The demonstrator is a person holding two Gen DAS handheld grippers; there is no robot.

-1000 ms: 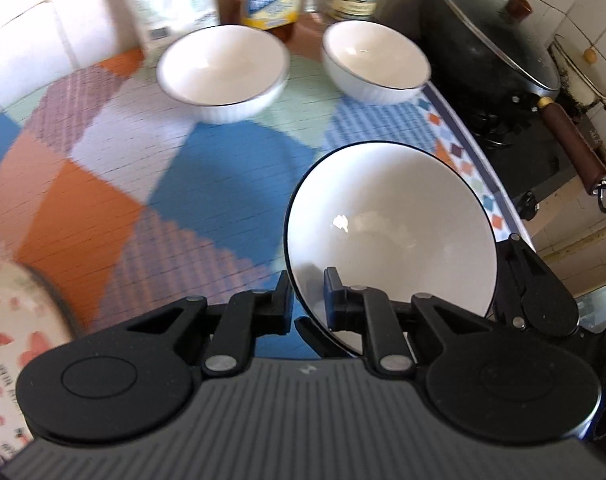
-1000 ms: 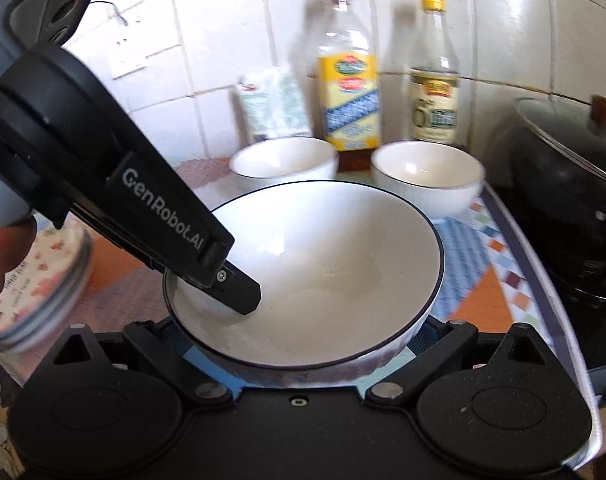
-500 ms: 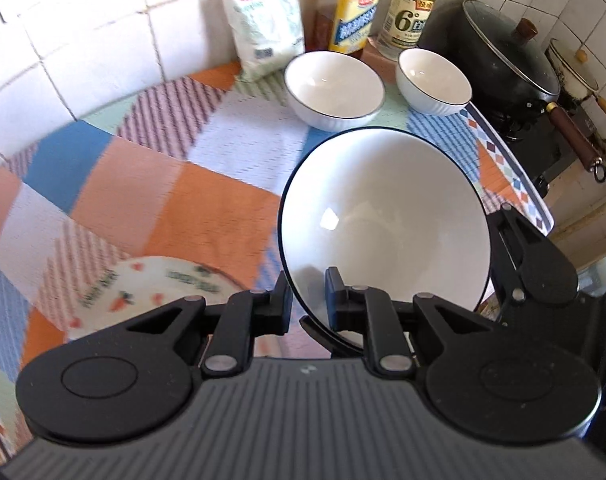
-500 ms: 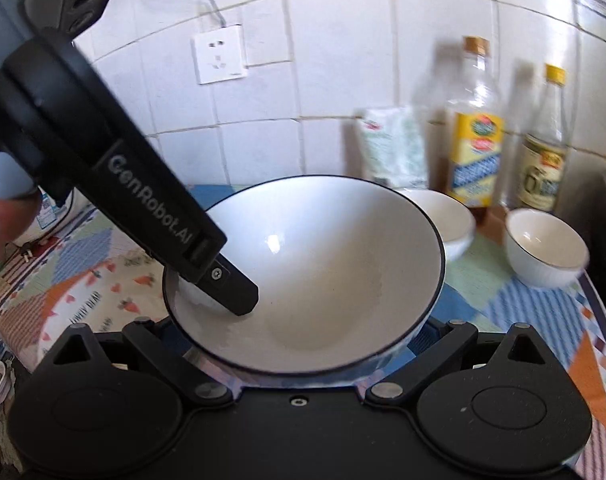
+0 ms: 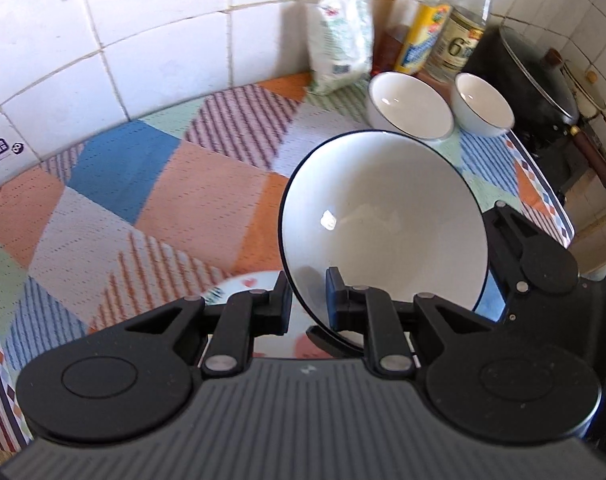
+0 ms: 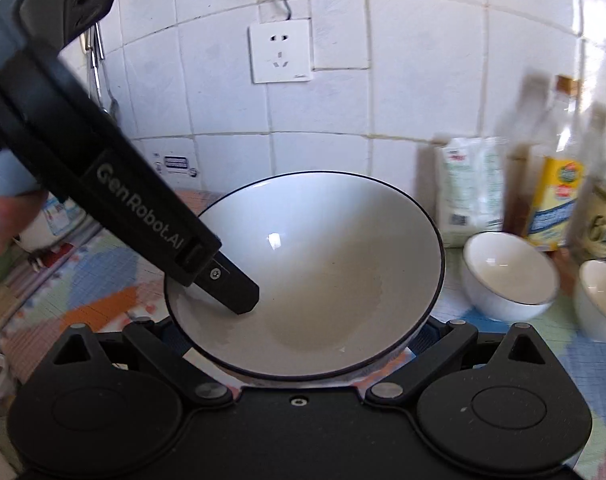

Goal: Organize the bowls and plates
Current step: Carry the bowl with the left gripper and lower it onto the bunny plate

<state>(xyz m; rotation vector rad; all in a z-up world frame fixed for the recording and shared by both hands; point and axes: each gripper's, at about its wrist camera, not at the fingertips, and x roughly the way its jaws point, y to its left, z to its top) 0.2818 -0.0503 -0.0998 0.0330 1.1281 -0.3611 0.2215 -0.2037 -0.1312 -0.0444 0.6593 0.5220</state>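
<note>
bowl point(image 5: 383, 220), the big white one with the dark rim, is in the air above the patchwork cloth point(image 5: 175, 208), tilted, carried by both tools. left gripper point(image 5: 309, 300) is pinched nearly shut on its near rim, one finger inside the bowl and one outside. right gripper point(image 6: 303, 344) sits under and around the bowl from the other side; its fingers are spread wide at the bowl's flanks, but the fingertips are hidden behind the bowl, so can't tell if the pads actually press on it or just cradle it.

step in hand, as i read it: transport of the large bowl, mid-carry. two smaller white bowls point(image 5: 411, 106) sit side by side near the bottles point(image 5: 443, 28) at the back wall, well apart from the held one. a patterned plate point(image 5: 247, 284) lies on the cloth right below the left fingers.

next move needs: pick the drop spot (onto the plate looks likely, not certain), level the bowl before lowering, keep the rim pinch on until the base is seated, then let go left first. risk is rim slip with that thin a pinch.
</note>
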